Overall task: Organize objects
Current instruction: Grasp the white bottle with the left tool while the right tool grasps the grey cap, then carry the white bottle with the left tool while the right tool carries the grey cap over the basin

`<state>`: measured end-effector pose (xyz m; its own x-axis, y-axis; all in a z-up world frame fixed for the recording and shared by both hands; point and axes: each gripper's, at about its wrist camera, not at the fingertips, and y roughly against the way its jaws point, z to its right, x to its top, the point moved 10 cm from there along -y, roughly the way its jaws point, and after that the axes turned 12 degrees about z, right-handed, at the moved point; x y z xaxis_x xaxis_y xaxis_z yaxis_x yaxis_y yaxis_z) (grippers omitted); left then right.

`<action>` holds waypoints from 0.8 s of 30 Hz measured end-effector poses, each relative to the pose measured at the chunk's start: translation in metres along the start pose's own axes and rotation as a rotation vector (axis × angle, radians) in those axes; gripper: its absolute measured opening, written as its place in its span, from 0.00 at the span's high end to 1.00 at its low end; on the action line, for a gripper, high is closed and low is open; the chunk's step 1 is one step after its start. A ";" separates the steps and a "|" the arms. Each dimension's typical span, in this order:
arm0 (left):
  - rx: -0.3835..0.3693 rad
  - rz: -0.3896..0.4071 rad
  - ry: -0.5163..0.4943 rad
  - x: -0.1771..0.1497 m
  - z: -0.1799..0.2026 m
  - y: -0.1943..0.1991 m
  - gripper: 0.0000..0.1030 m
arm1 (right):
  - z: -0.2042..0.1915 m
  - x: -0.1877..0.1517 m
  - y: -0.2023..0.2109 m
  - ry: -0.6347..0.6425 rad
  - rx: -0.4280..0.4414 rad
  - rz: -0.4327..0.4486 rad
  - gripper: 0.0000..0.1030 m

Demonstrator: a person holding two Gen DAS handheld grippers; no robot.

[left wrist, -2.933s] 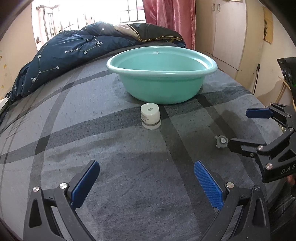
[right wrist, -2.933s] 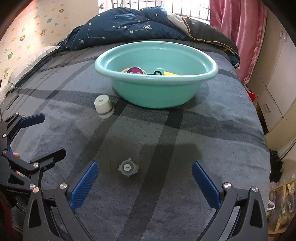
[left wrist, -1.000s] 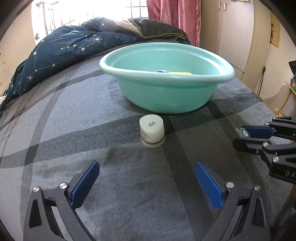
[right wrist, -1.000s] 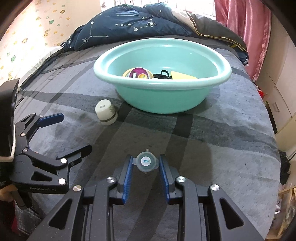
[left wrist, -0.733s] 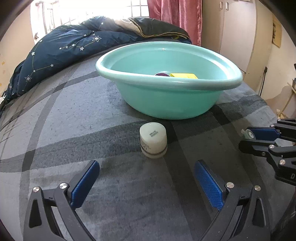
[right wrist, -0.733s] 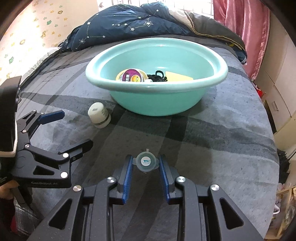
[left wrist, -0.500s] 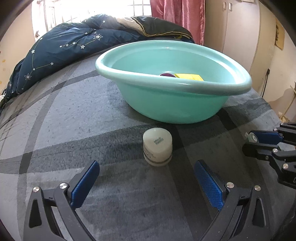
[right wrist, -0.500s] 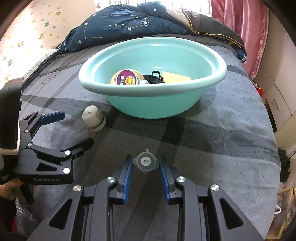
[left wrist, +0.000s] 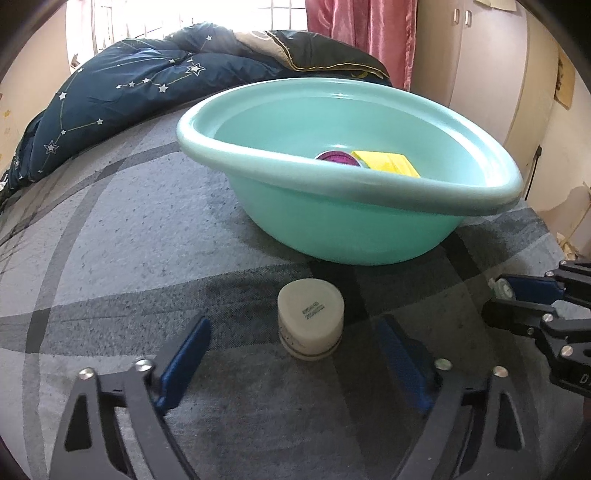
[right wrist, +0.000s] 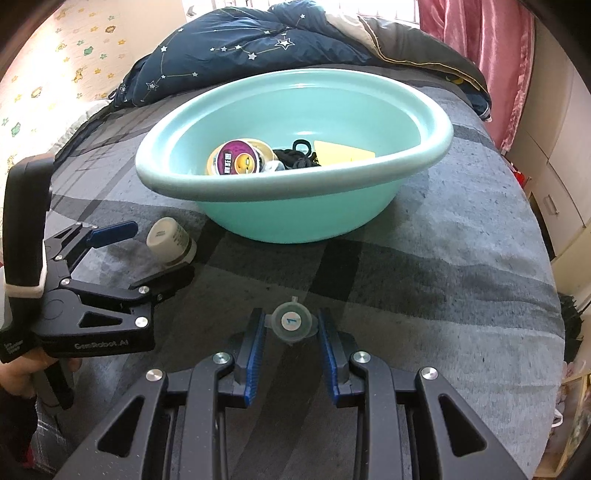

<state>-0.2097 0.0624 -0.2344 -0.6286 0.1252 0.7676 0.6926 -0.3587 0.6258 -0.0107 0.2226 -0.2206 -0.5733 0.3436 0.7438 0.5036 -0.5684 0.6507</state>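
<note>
Left gripper (left wrist: 291, 350) jaws had just been closing around the jar (left wrist: 311, 317) (no contact); basin (left wrist: 347, 192) at twelve o'clock. Right gripper (right wrist: 291, 332) gripped the cap (right wrist: 291, 322).

Black fingers (left wrist: 184, 347), blue ribbed pads, silver screws

Daylight floods in from the window (left wrist: 192, 22) behind the bed, blown out to white glare. Both views are sharp, with soft shadows and fisheye bending and dark corners at the edges.

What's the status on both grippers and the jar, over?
Right gripper shut on small round cap. Left gripper open, jaws just closing around white jar, no contact. Teal basin ahead, path unobstructed.
</note>
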 end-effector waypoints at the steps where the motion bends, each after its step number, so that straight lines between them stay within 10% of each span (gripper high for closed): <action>1: -0.012 0.005 0.004 0.001 0.001 0.001 0.19 | 0.000 0.000 0.000 0.000 0.001 -0.001 0.71; 5: -0.032 0.029 0.001 0.004 0.005 0.007 0.62 | 0.002 -0.003 -0.001 -0.006 -0.002 -0.007 0.71; 24: -0.051 0.048 -0.024 0.014 0.018 0.029 0.63 | -0.002 0.006 0.019 0.015 -0.021 0.021 0.71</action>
<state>-0.1919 0.0699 -0.2027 -0.5862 0.1290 0.7999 0.7024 -0.4112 0.5810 -0.0058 0.2118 -0.2041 -0.5724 0.3199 0.7550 0.5024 -0.5909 0.6312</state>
